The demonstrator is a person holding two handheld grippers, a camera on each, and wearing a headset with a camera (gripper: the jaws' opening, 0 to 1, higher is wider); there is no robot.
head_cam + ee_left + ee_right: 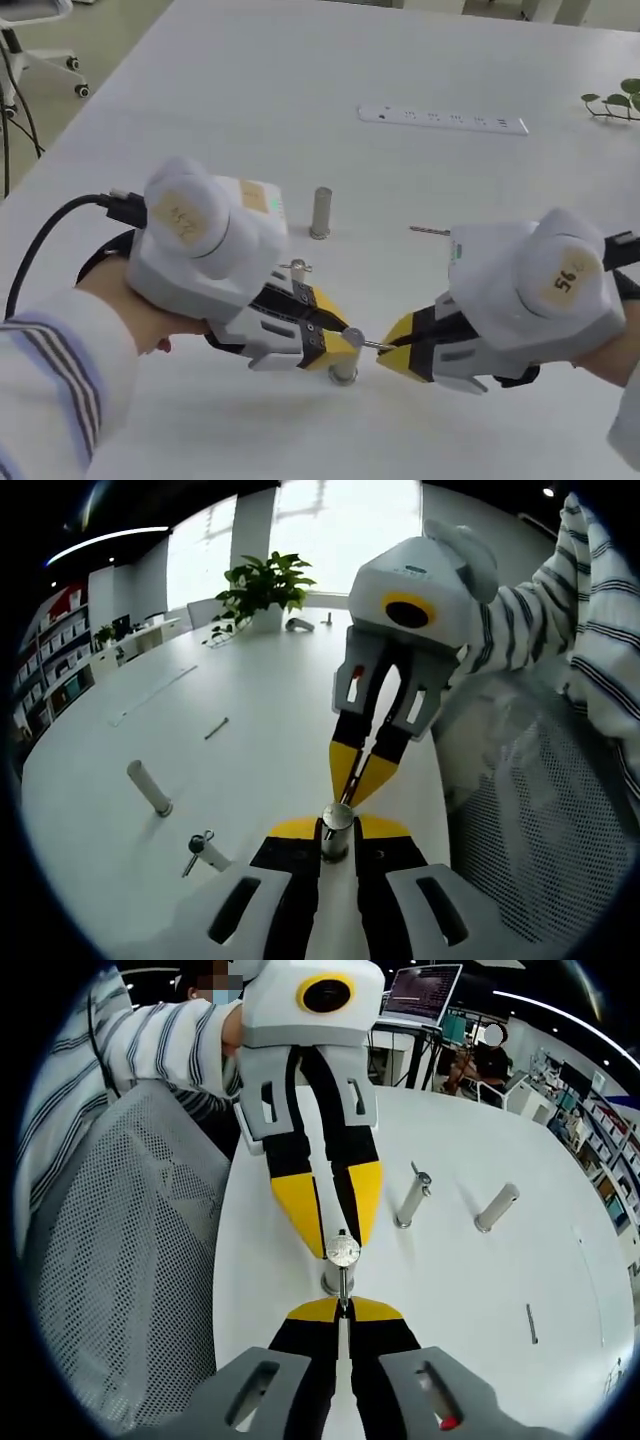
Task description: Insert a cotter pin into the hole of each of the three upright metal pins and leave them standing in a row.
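One pin (345,372) is being clamped by the left gripper (335,335) while the right gripper (396,352), just beside it, is pinching a cotter (374,345) at its hole, where an off-axis push could be bending the cotter or knocking it loose.

Free tabletop (250,70) beyond far pin (321,212)

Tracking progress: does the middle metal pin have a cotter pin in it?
Yes, in: a cotter pin sticks through the middle pin's top.
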